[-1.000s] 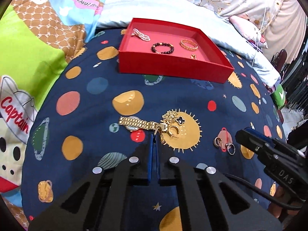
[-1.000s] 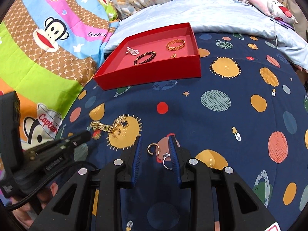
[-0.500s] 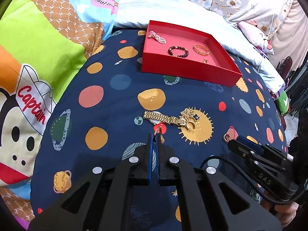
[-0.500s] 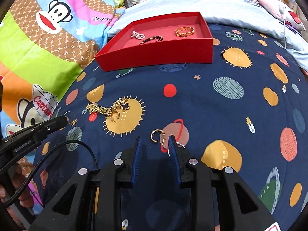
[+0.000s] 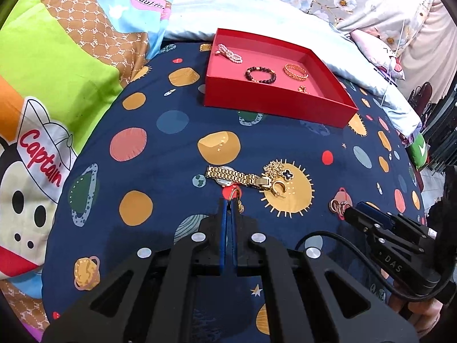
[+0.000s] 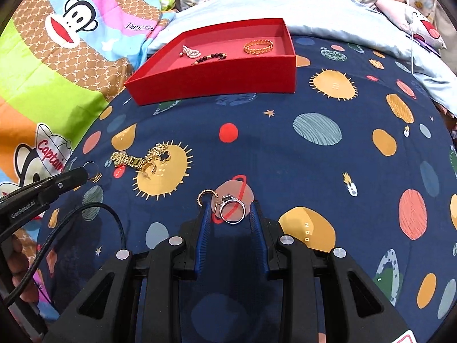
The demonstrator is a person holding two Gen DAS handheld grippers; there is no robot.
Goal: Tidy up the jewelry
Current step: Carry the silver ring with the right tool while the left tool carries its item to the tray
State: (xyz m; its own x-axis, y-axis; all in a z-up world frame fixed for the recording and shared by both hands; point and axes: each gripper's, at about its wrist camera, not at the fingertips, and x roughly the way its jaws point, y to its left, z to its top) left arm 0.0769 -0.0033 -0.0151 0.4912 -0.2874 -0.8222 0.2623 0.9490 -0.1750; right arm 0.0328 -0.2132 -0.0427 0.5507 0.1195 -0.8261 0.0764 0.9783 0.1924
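Note:
My left gripper (image 5: pixel 228 201) is shut on a small gold hoop earring (image 5: pixel 236 195) with a dangling charm, held just above the blue planet bedspread. Beyond it lie a gold watch (image 5: pixel 232 176), a gold necklace with a black clover (image 5: pixel 281 171) and a gold hoop (image 5: pixel 278 186). My right gripper (image 6: pixel 230 208) is open, its blue fingers either side of a silver ring (image 6: pixel 232 212); a gold half hoop (image 6: pixel 206 195) lies by the left finger. The red tray (image 5: pixel 274 105) at the back holds a pearl piece (image 5: pixel 230 53), a dark bead bracelet (image 5: pixel 260 74) and a gold bangle (image 5: pixel 296 71).
A monkey-print quilt (image 5: pixel 42 85) lies to the left and a pale blue pillow (image 6: pixel 314 3) behind the tray. The left gripper also shows at the left of the right wrist view (image 6: pixel 82 175). The bed edge drops off at the right.
My left gripper has lifted and pulled back with the earring in it, away from the watch. My right gripper has moved forward so its fingers straddle the silver ring.

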